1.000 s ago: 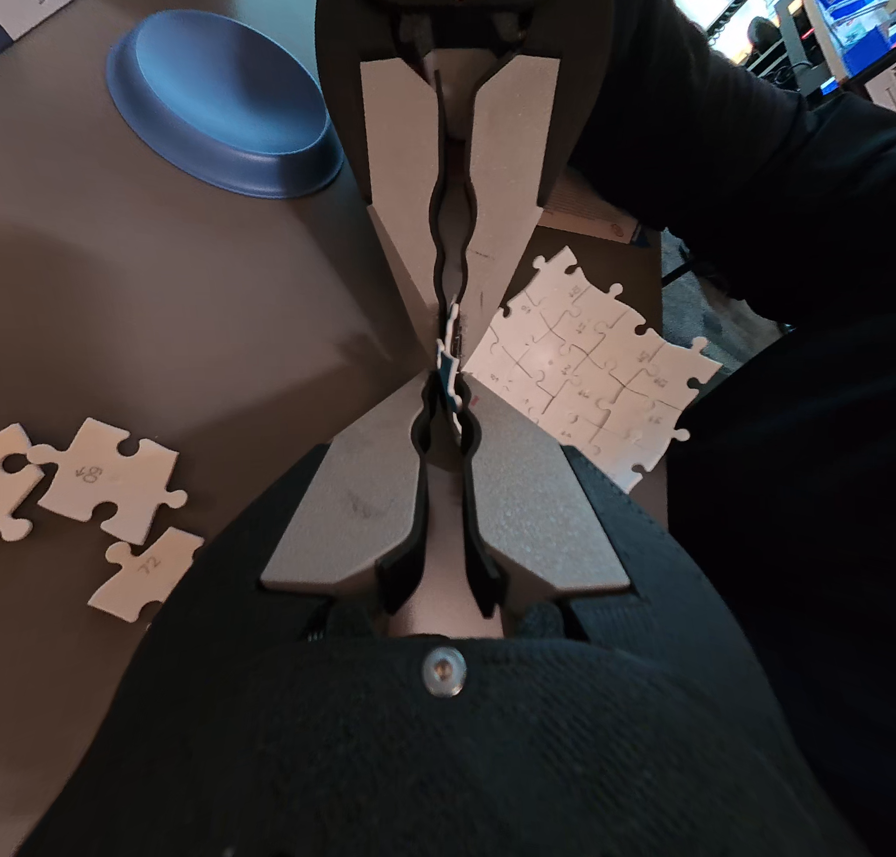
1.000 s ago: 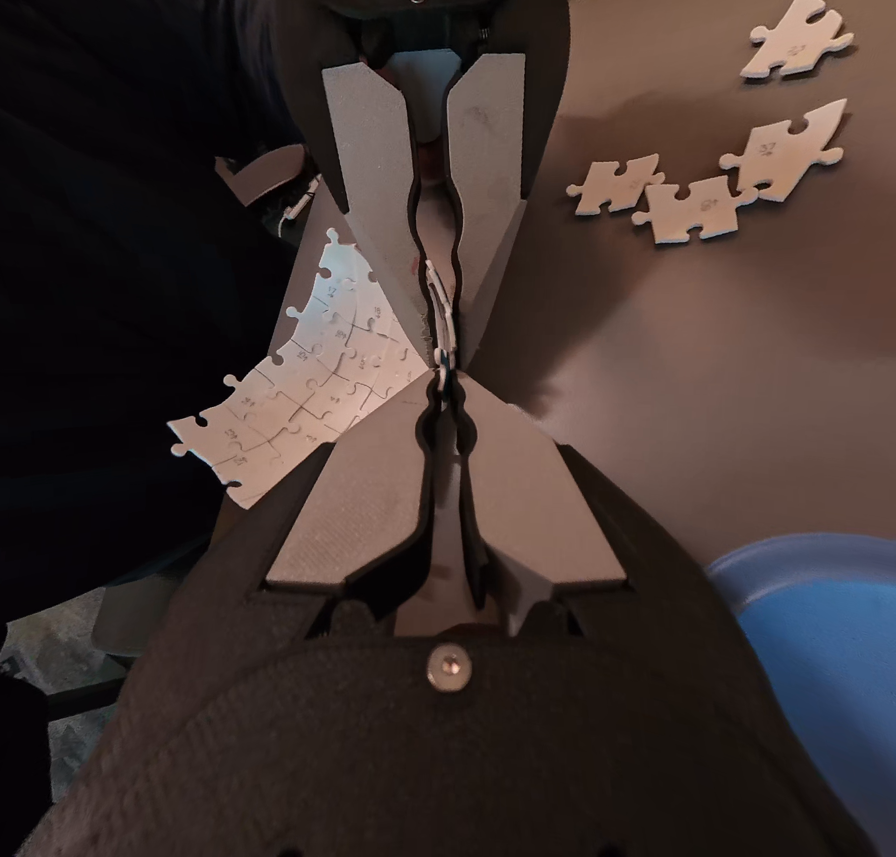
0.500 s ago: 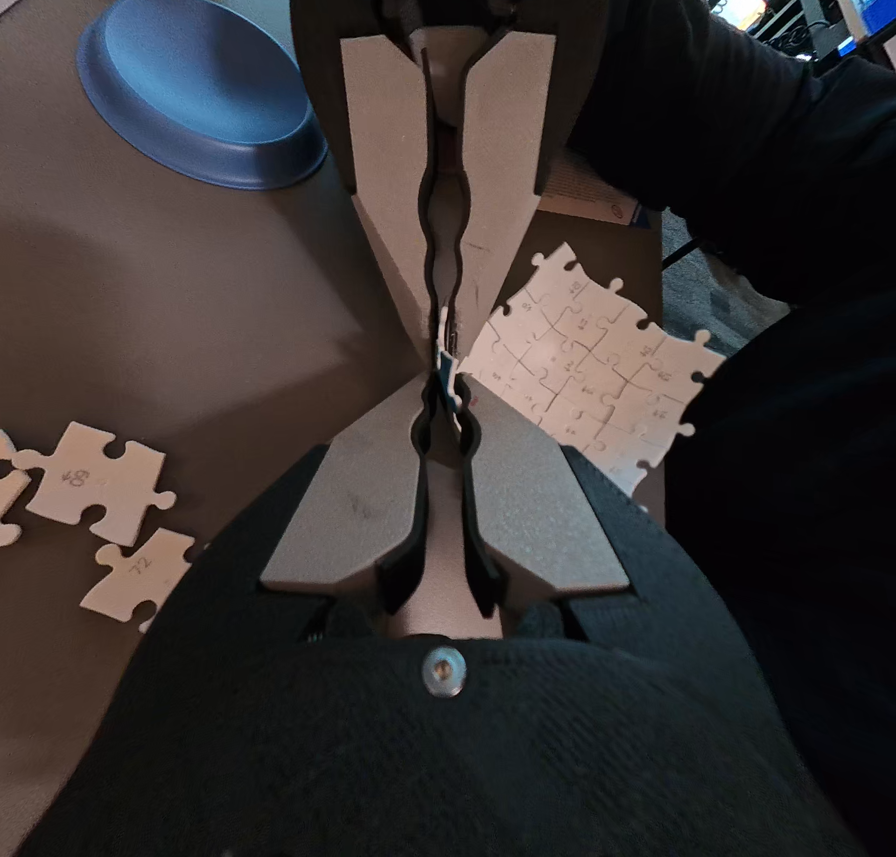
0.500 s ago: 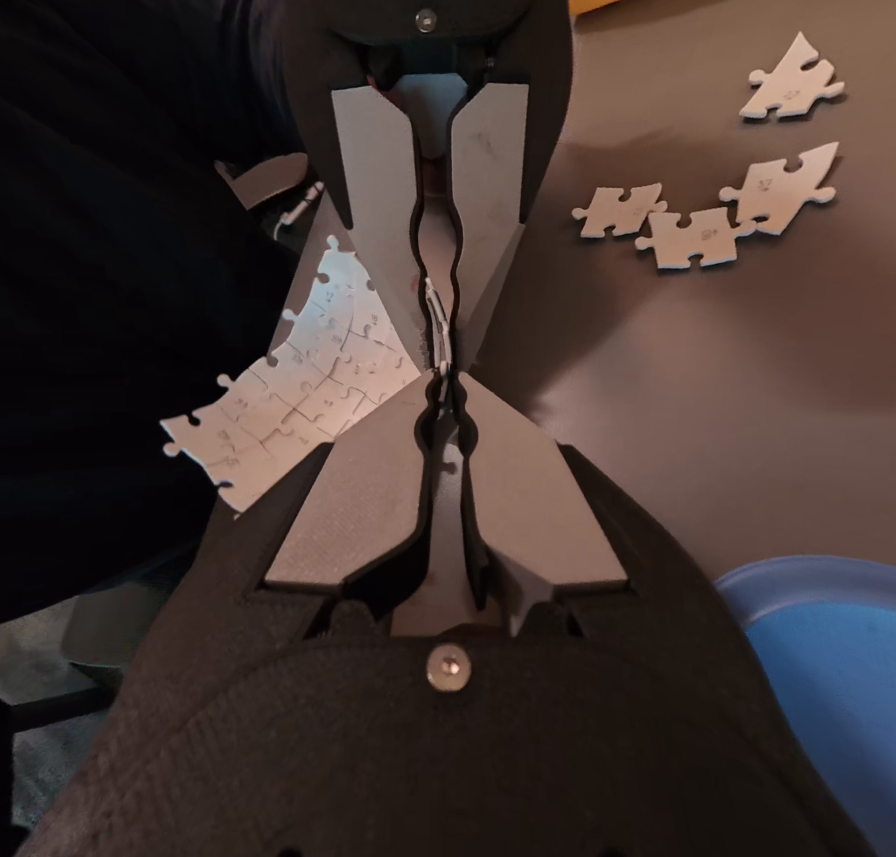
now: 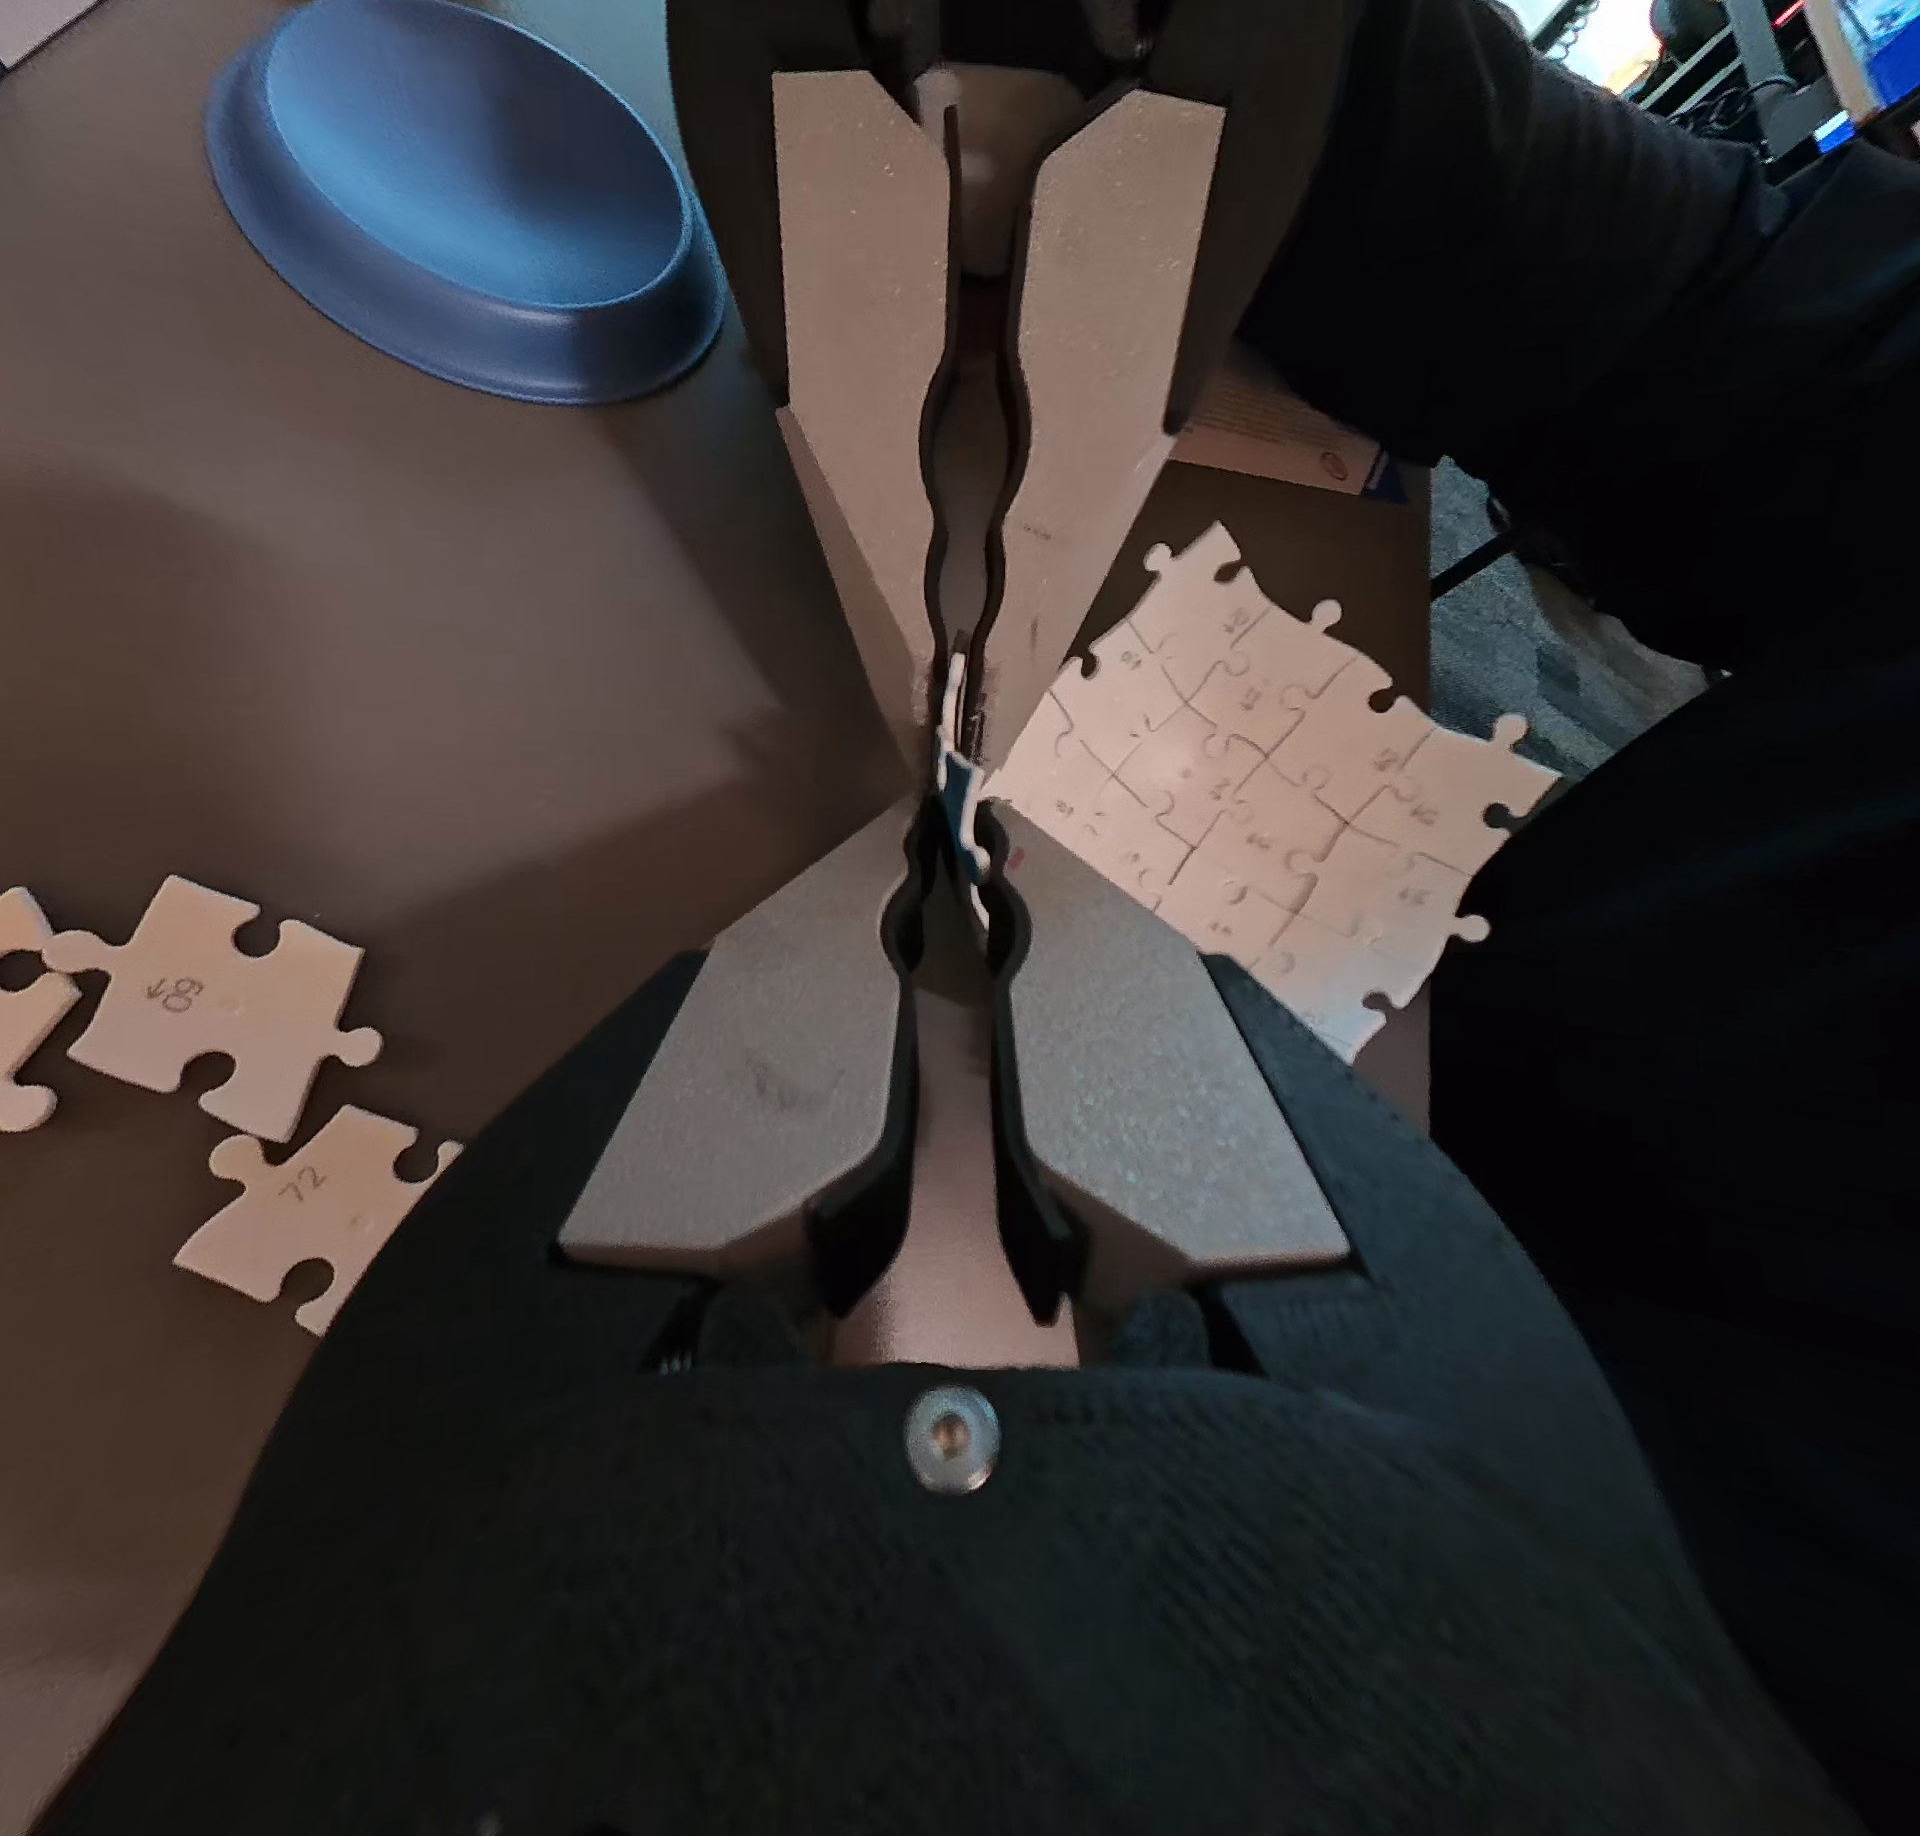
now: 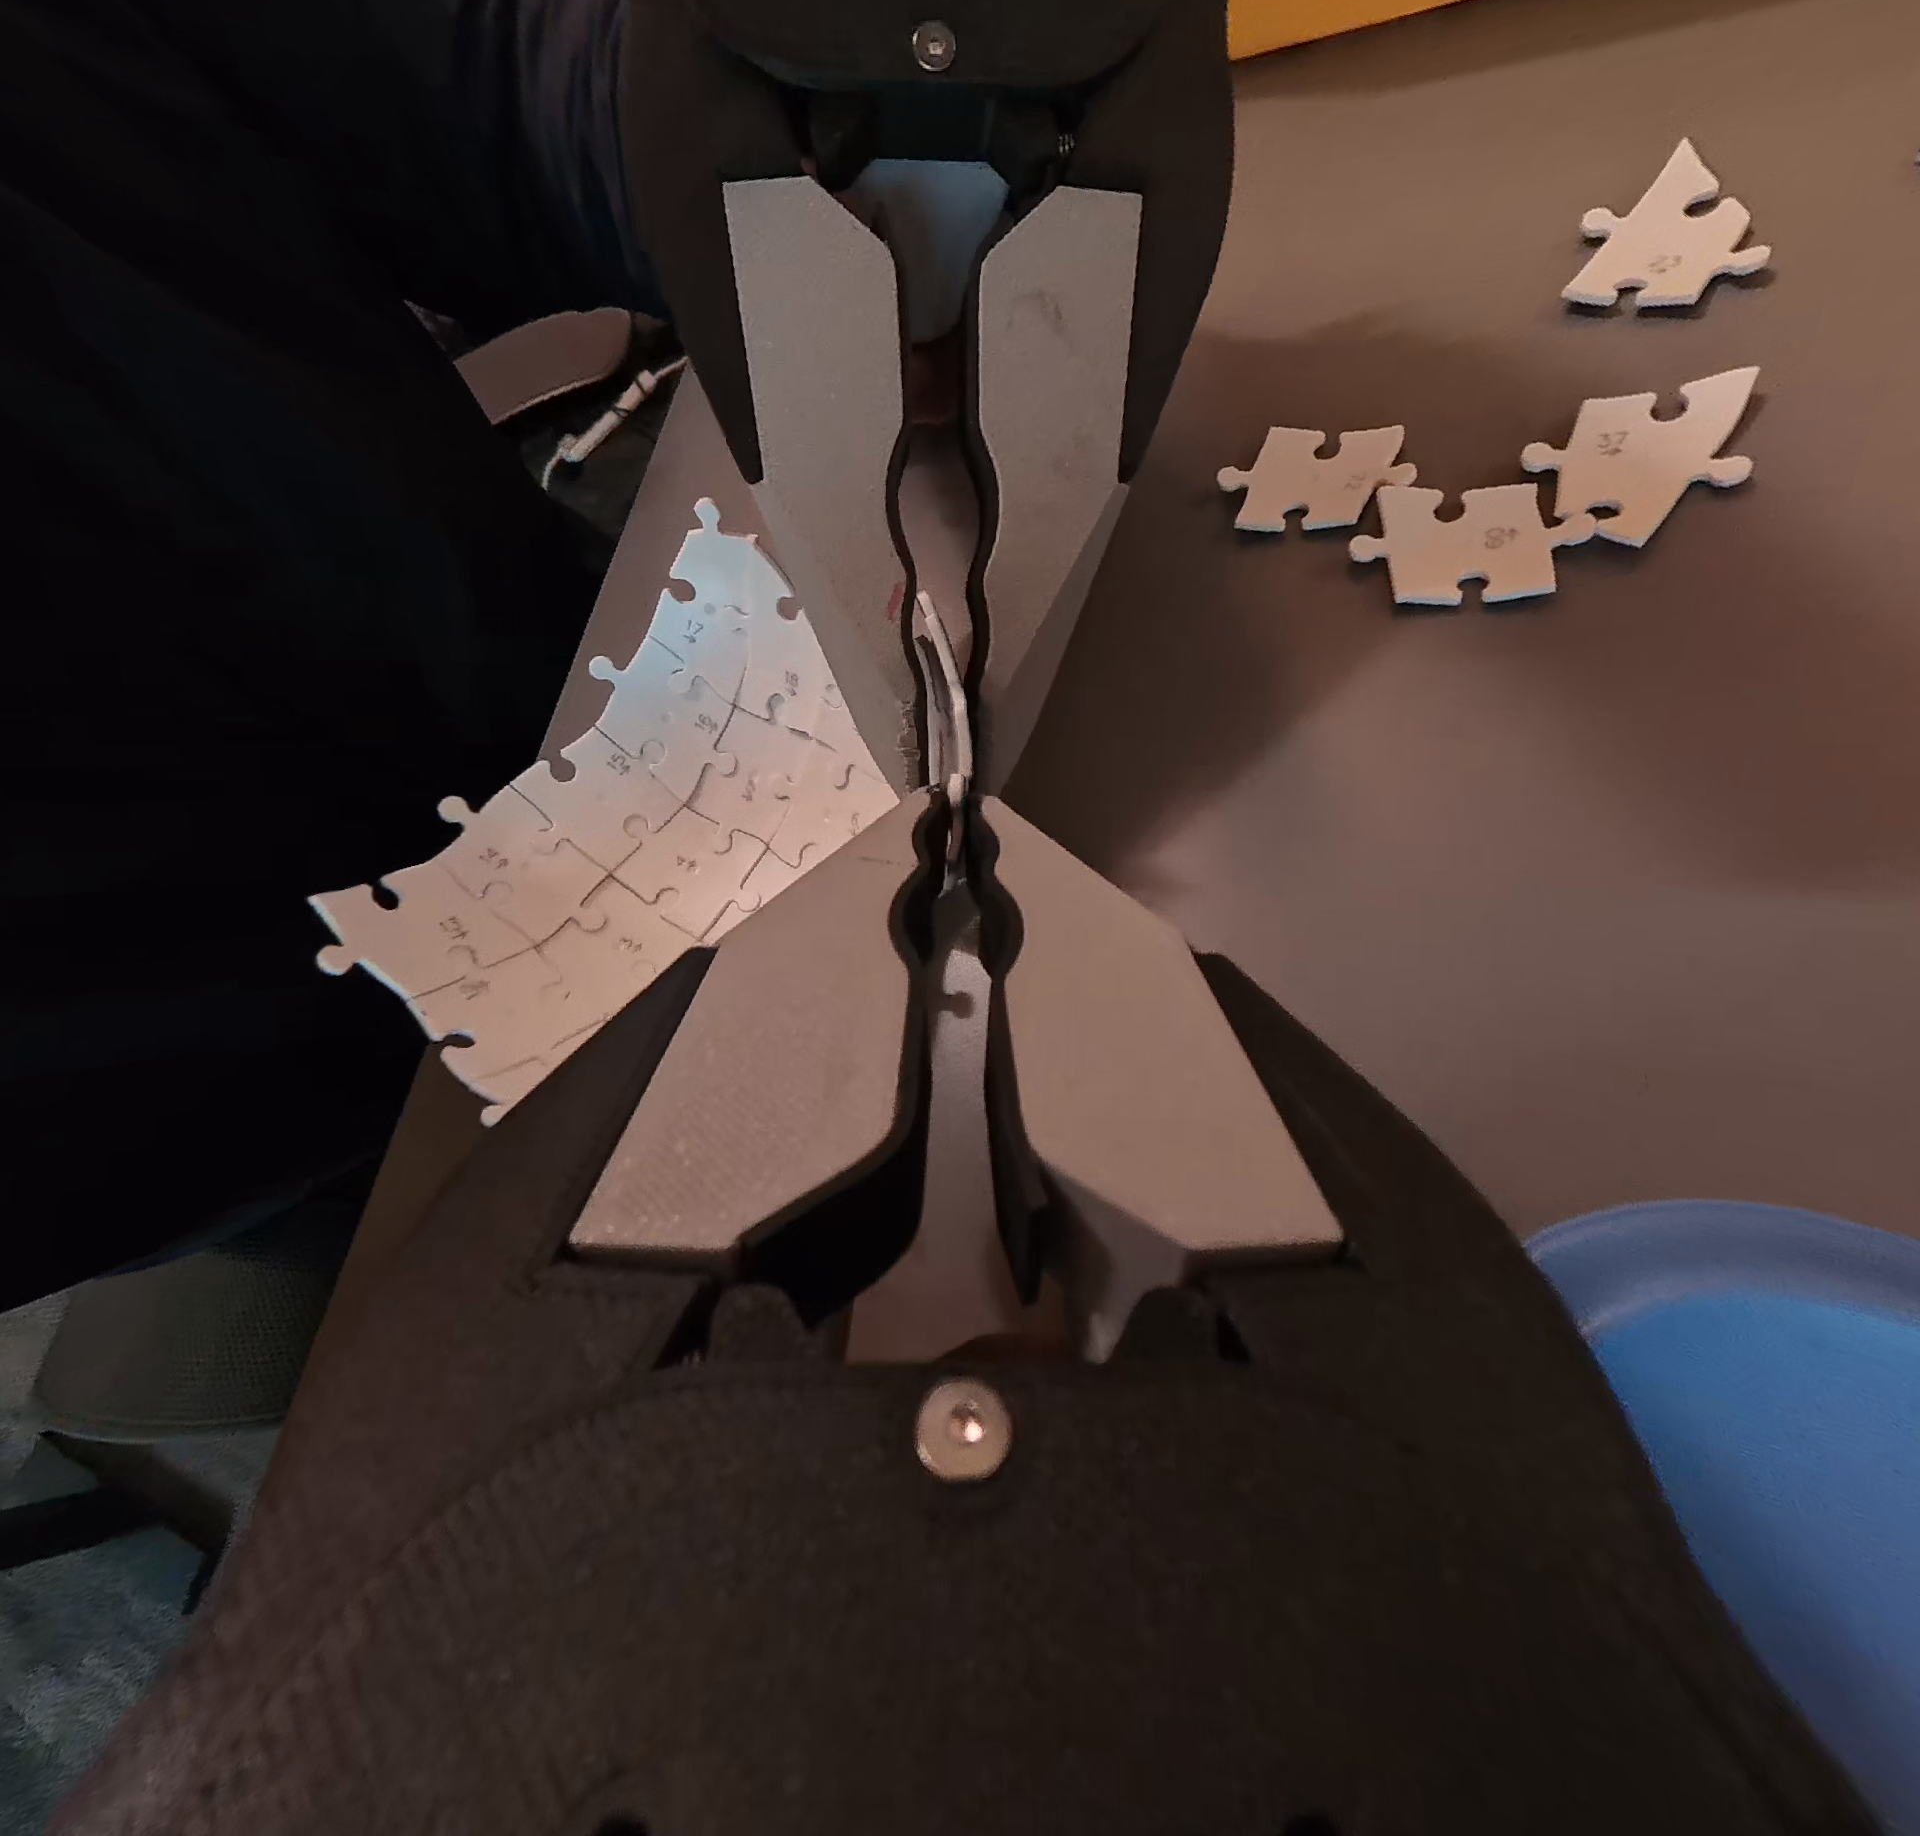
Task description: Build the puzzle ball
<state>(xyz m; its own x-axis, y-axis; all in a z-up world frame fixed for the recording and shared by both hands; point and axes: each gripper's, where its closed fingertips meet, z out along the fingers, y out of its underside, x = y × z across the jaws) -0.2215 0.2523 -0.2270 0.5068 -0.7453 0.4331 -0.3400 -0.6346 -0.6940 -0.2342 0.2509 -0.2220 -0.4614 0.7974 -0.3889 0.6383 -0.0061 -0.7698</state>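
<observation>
Little has shifted — left tongs (image 5: pixel 961 830) and right tongs (image 6: pixel 951 841), tip to tip, each pinch a curved puzzle piece (image 6: pixel 948 706); align tabs squarely before pressing.

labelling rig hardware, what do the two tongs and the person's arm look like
Both tongs match: the left tongs and right tongs each have two flat, grey, grainy wedge fingers with wavy black inner edges, set in a black textured body with a silver screw. The arm behind wears a dark sleeve. No cables show on them.
</observation>
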